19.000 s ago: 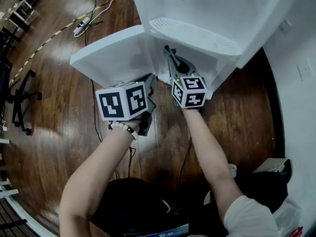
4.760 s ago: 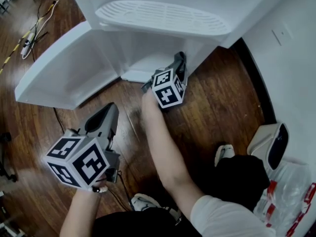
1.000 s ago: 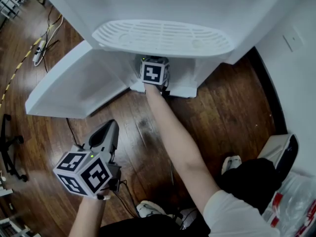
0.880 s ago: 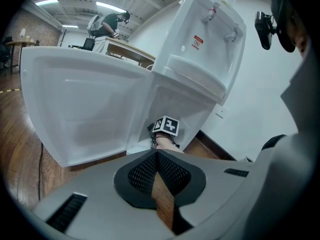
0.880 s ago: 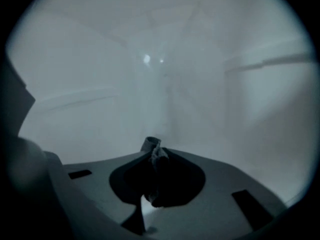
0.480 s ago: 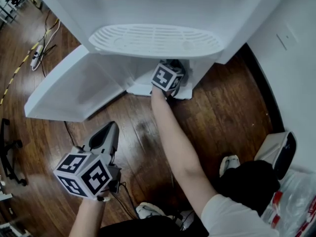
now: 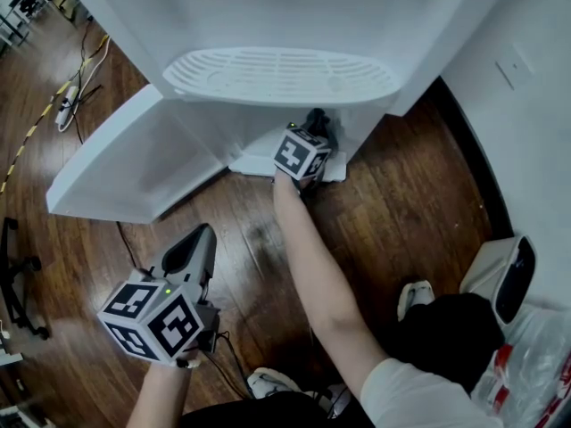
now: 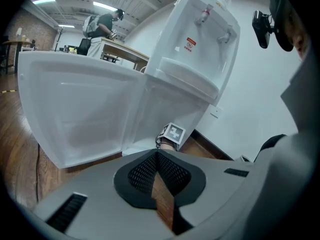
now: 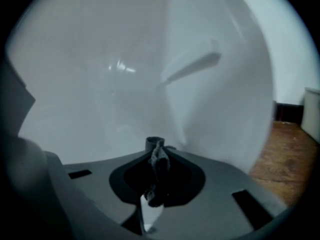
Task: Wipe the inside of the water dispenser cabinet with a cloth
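Broadly, the white water dispenser (image 7: 357, 7) fills the top of the head view, standing on the wooden floor (image 7: 401, 176). Its cabinet door (image 7: 134, 159) is swung wide toward the left of the frame, probably so an arm can reach inside unhindered. Below the drip tray (image 7: 281, 71), at frame centre, the cabinet (image 9: 100, 59) opening takes the right tongs (image 7: 315, 123), which point in under the tray. The right gripper view shows only white inner walls ahead, with a strip of floor at its right edge. Those tongs are clenched on a small dark cloth (image 9: 157, 160), a bunched wad that pokes just past the tips, so the fabric rather than the plastic would meet the wall. Whether it touches a surface now I cannot tell. The left tongs (image 7: 201, 237) hang at the lower left of the head view, well apart from the cabinet and seemingly idle. Their pads are pressed together at the tips with nothing between them, and only floor shows through the gap behind.
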Tool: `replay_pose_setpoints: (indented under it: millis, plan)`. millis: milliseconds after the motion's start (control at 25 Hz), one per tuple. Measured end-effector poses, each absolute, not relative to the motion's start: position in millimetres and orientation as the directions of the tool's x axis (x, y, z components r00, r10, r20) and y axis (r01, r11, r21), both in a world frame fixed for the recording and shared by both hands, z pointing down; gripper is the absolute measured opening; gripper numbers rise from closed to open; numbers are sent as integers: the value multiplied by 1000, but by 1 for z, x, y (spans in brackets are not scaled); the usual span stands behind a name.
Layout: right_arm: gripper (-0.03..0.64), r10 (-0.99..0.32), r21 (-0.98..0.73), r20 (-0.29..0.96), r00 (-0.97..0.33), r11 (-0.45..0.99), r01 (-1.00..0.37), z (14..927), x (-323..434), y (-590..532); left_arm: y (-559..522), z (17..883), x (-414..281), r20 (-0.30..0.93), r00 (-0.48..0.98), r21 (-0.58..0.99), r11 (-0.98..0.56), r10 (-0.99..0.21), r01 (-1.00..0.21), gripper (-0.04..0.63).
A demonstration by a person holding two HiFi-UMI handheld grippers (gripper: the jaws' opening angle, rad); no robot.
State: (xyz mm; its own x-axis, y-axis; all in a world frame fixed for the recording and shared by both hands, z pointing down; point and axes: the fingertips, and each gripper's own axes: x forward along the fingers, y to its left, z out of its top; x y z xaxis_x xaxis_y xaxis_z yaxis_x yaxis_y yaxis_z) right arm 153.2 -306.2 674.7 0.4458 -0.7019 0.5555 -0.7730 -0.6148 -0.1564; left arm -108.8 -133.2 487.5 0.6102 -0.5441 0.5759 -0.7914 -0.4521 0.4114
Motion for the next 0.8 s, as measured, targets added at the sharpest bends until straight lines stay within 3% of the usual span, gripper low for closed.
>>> replay_pose_setpoints:
  millis: [360,600,800]
  plan:
    - [46,-851,-347,525,7,-221,-911,679,30,-359,-131,486,-111,582,601,402,-449,-548,-798,-11]
    - [46,-863,-412,496,-98,-135,-901,674,-1,-359,-133,486,-116,584,587,399,-431,-561,-809,-11]
    - [46,-858,-364,512,-40,-175,-915,675,16,-350,-134,485,-109,579,597,399,-445,-555,-801,-11]
